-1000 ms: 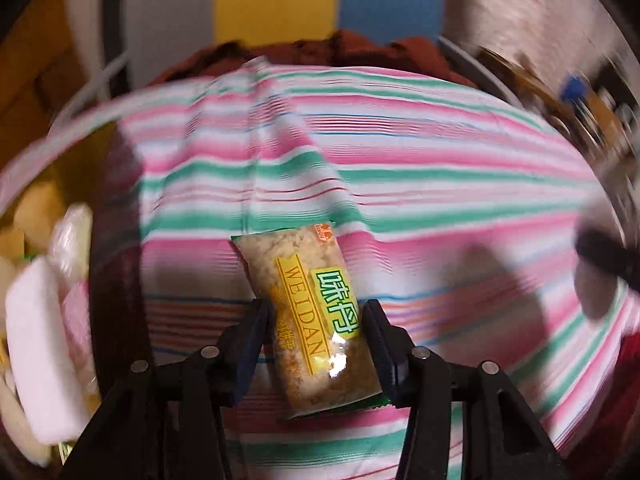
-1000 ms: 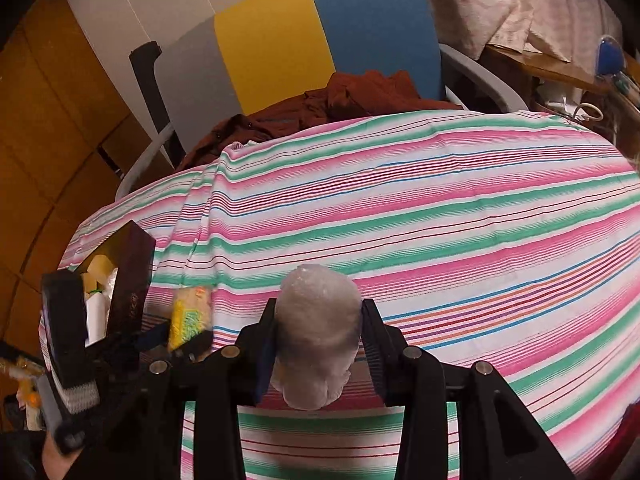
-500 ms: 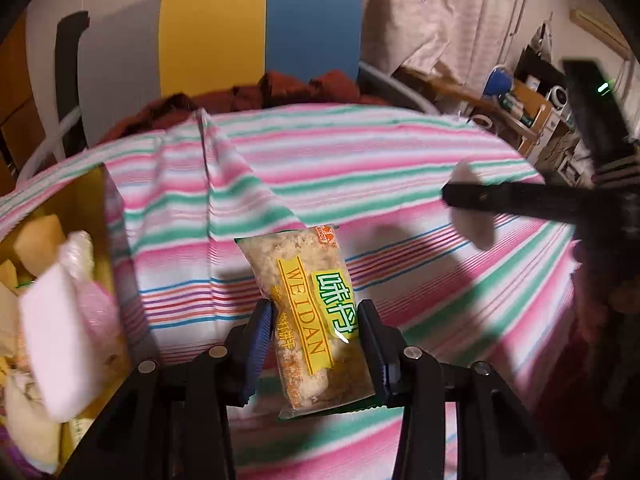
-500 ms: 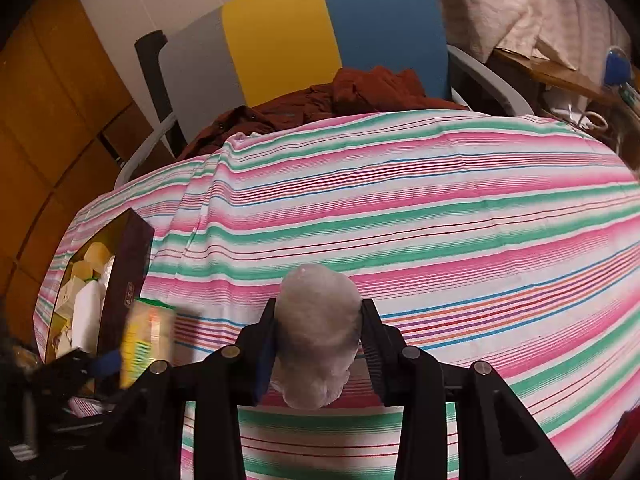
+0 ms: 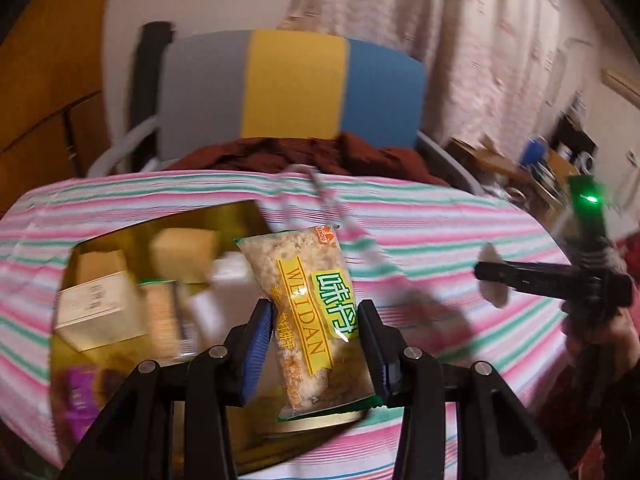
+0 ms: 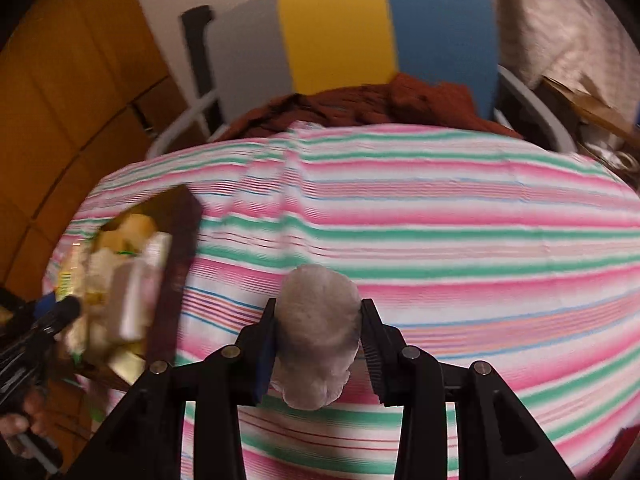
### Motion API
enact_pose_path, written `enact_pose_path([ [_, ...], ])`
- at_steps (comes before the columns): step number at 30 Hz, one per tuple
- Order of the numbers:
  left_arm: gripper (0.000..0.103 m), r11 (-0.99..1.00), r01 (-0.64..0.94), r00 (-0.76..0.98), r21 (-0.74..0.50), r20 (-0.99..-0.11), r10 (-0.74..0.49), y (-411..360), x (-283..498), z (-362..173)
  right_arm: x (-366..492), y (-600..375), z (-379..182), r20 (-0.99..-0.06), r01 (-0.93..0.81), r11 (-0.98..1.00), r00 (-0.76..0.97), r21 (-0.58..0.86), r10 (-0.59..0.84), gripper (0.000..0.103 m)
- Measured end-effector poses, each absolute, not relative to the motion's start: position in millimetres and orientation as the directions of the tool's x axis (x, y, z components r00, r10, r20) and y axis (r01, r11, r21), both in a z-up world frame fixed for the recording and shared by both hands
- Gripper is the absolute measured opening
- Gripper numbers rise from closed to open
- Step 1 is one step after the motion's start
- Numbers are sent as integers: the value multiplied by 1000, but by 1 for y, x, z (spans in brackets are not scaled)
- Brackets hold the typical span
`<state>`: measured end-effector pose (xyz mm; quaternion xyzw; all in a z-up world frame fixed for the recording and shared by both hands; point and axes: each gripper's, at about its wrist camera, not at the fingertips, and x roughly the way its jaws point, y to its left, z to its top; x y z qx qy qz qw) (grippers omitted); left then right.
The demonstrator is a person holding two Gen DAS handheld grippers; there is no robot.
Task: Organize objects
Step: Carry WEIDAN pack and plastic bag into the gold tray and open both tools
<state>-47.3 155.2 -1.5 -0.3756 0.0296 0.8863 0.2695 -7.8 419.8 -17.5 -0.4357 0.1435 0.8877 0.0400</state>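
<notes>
Tongs number two: left tongs [image 5: 316, 332] pinch one WEIDAN snack packet [image 5: 312, 316] above the open box [image 5: 132, 236] of several blurred packages; right tongs [image 6: 318, 336] pinch one pale wrapped lump [image 6: 316, 332] over the striped bench [image 6: 460, 240].

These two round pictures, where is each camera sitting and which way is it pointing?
Left wrist view: sits on the left tongs, looking forward over the WEIDAN snack packet to the open box; the other hand shows.
Right wrist view: sits on the right tongs, looking past a white wrapped lump across the striped tablecloth.
Both show the chair, tablecloth and box.
</notes>
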Motion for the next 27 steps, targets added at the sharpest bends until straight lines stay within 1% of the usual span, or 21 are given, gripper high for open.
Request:
enact_pose_path([
  [6, 44, -915, -373, -639, -156, -671, 375, 97, -72, -2, -50, 347, 2, -749, -38, -960, -634, 276, -191, 39],
  [10, 44, -931, -321, -644, -173, -681, 348, 77, -90, -8, -89, 298, 11, -737, 45, -955, -625, 294, -256, 39],
  [14, 44, -934, -305, -646, -184, -681, 345, 66, -102, -12, -124, 258, 14, -745, 93, -956, -607, 280, -277, 41],
  [16, 44, -934, -309, -646, -182, -680, 347, 66, -105, -13, -135, 249, 11, -755, 91, -961, -601, 262, -262, 42],
  [20, 45, -938, -291, -645, -188, -686, 337, 61, -107, -17, -150, 245, 1, -769, 67, -960, -584, 271, -258, 43],
  [22, 45, -942, -280, -648, -186, -687, 328, 58, -105, -18, -152, 246, -2, -772, 63, -959, -580, 275, -260, 50],
  [24, 45, -945, -270, -649, -187, -689, 322, 56, -102, -18, -151, 245, -5, -774, 60, -960, -580, 272, -255, 52],
  [27, 45, -949, -256, -657, -186, -687, 311, 50, -97, -16, -148, 244, -5, -771, 61, -960, -583, 274, -257, 67],
])
